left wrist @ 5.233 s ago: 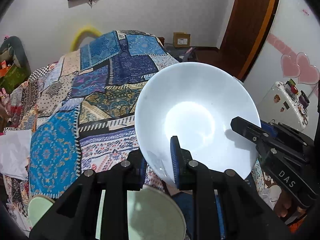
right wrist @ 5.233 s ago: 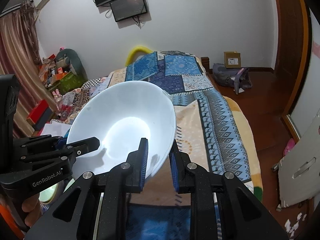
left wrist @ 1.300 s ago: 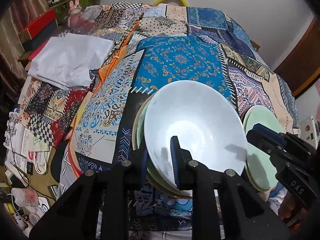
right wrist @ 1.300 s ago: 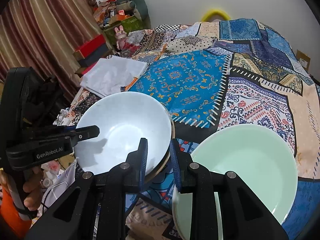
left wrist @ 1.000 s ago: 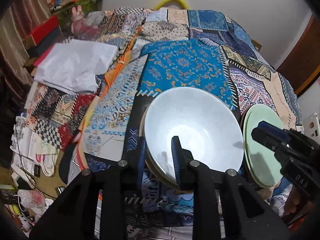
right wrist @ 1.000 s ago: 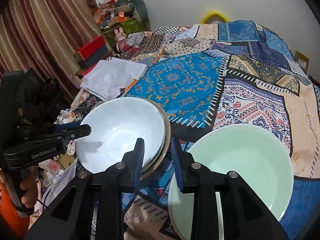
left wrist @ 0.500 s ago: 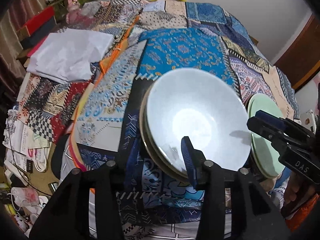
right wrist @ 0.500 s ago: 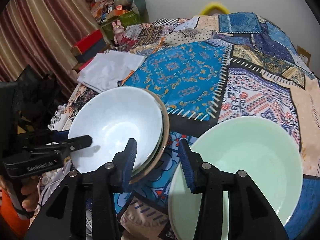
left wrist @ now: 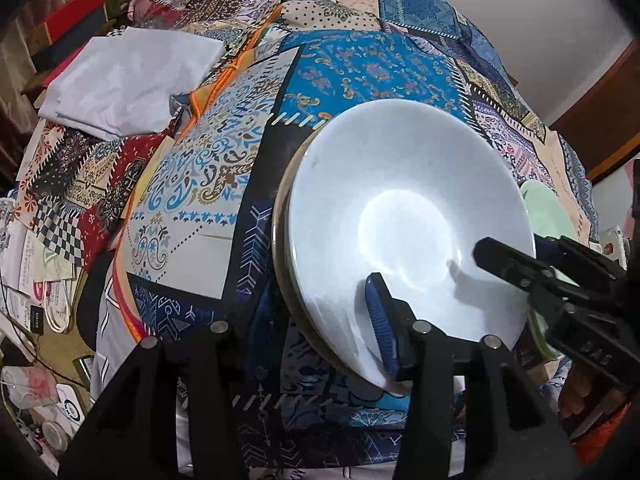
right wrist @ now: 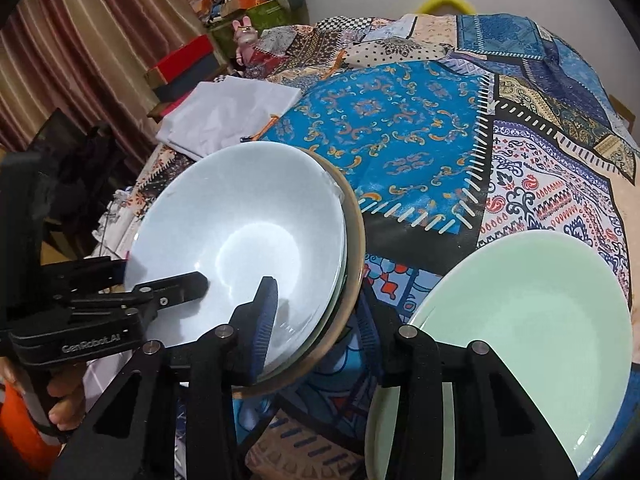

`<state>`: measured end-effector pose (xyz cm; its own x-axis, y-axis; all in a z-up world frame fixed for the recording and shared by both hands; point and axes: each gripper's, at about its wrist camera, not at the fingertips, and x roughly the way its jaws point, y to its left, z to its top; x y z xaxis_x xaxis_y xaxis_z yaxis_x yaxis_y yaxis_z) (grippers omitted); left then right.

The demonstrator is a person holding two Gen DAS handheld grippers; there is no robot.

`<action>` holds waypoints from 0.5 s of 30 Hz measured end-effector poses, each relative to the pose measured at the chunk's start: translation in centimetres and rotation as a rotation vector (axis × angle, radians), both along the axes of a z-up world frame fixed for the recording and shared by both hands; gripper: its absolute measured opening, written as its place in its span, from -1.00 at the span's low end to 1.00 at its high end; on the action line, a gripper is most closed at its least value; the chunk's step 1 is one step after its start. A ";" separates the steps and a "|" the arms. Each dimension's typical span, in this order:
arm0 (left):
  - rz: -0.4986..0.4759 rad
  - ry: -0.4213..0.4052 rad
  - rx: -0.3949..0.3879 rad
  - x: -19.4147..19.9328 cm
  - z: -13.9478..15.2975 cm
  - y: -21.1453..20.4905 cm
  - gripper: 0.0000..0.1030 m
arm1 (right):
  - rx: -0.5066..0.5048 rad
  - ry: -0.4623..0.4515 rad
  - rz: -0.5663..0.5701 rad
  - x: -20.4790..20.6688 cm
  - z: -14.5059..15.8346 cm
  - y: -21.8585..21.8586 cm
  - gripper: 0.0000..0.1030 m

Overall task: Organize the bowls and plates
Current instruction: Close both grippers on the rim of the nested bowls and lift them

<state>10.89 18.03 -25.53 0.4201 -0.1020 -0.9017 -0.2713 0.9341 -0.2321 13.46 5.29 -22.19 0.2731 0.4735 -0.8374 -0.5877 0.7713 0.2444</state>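
Observation:
A white bowl (left wrist: 404, 220) (right wrist: 240, 240) rests on top of a stack of dishes with a tan-rimmed one (right wrist: 352, 276) at the bottom, on the patchwork quilt (left wrist: 360, 68). My left gripper (left wrist: 316, 300) stands open astride the bowl's near rim, one pad inside and one outside. My right gripper (right wrist: 316, 292) straddles the stack's right edge. Its jaws are closing and the pads are not pressing on the rim. Each gripper shows in the other's view, the right gripper (left wrist: 504, 256) and the left gripper (right wrist: 172, 280). A mint-green plate (right wrist: 520, 320) (left wrist: 548, 216) lies to the right of the stack.
A folded white cloth (left wrist: 128, 80) (right wrist: 228, 116) lies on the quilt beyond the stack on the left. Papers and clutter (left wrist: 36, 280) cover the floor below the bed's left edge. Red boxes (right wrist: 184, 64) and a striped curtain (right wrist: 80, 40) stand at the far left.
The white bowl came down onto the stack and lies there. Both grippers sank a little, and their jaws spread apart from the bowl's rim.

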 end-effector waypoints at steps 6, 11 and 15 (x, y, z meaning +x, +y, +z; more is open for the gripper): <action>-0.022 -0.025 0.026 0.2 0.4 -0.9 -0.22 | -0.021 -0.006 -0.006 0.1 -0.4 0.1 -0.33; -0.013 -0.034 0.033 0.2 0.8 -1.1 -0.22 | -0.013 -0.001 -0.025 0.4 -0.4 -0.1 -0.35; 0.004 -0.032 0.053 0.5 1.4 -1.4 -0.22 | 0.001 0.013 -0.046 0.7 -0.5 -0.4 -0.36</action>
<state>11.40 16.65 -24.18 0.4495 -0.0527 -0.8917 -0.2679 0.9444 -0.1908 14.15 4.89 -22.71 0.2837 0.4616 -0.8405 -0.5484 0.7971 0.2527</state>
